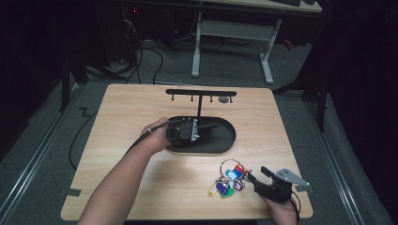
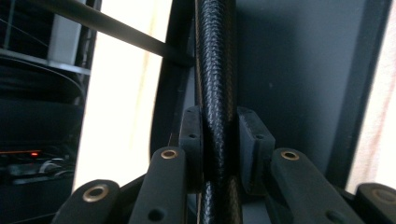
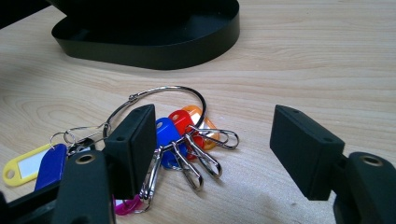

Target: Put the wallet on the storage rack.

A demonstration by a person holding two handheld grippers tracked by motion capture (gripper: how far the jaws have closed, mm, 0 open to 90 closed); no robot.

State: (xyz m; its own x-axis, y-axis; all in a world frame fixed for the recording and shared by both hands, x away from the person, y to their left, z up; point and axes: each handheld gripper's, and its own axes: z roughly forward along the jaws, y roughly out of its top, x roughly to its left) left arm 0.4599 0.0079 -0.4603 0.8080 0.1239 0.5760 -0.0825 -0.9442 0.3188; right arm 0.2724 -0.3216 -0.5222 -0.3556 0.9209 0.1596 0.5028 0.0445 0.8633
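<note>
Right now the left gripper [image 1: 212,126] sits over the black oval tray [image 1: 227,140] near the middle of the wooden counter [image 1: 122,112], jaws clamped on the black upright post [image 2: 216,93] of the key stand [image 1: 201,93]. Left gripper view: post has a textured, scaly surface and runs vertically betw. the two pads, both pressed against it. Stand's top crossbar w/ small hooks shows in the high view behind the tray, toward the far edge of the counter; a small grey item hangs or lies by its right end, too small to tell what. Left hand [image 1: 158,136] wraps the gripper body from the tray's left side.

Right gripper [image 1: 256,176] is at the near right corner of the counter, jaws spread wide, nothing betw. them. It points at the key bunch [image 1: 229,180], which lies flat on the counter just in front of the tray's near rim but apart from it. Right gripper view: bunch is a large silver ring [image 3: 164,100] carrying metal clips and plastic tags – yellow [image 3: 21,166], blue, red, orange, plus a bit of magenta low down. Left-hand jaw in that view is right beside the ring and overlaps it; can't tell if it touches. Other jaw is well clear, over bare wood.
</note>
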